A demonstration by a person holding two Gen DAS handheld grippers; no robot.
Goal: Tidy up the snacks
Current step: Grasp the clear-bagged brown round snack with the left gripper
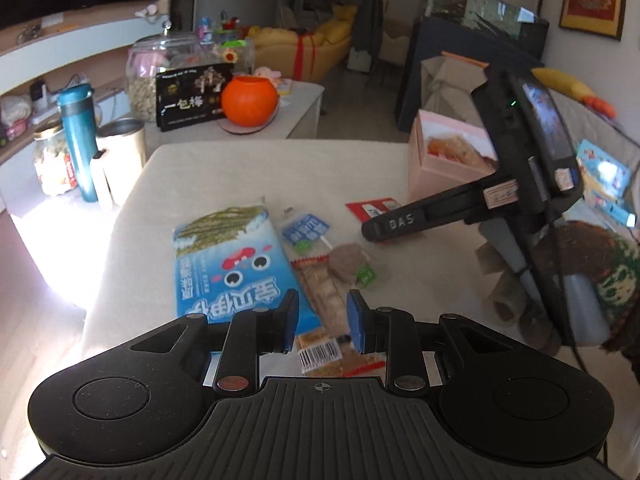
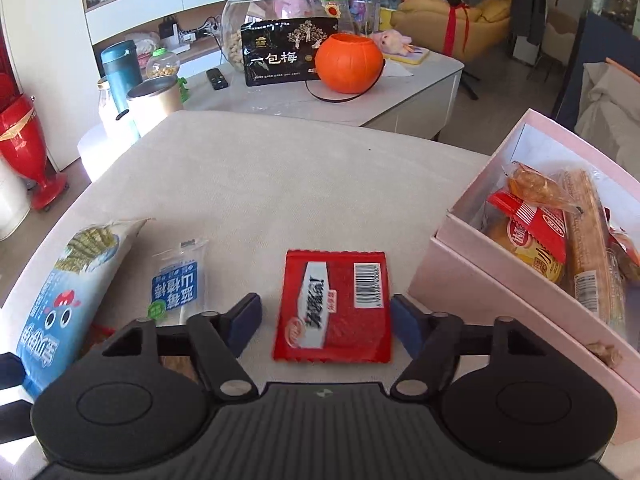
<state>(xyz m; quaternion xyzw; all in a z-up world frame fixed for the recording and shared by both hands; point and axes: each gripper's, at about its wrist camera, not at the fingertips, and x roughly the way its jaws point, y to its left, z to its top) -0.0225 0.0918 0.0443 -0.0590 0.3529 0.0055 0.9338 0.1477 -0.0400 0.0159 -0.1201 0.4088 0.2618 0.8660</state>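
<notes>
Right gripper [image 2: 325, 325] hung open over red packet [image 2: 333, 307] beside pink box [image 2: 460, 276]; left gripper [image 1: 322, 321], narrowly open, held nothing. We judged: close, lift, box it.

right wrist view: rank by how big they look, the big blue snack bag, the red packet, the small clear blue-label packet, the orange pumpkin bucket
1. big blue snack bag
2. red packet
3. Orange pumpkin bucket and small clear blue-label packet look about alike; the bucket sits much farther back, so it could really be bigger.
</notes>
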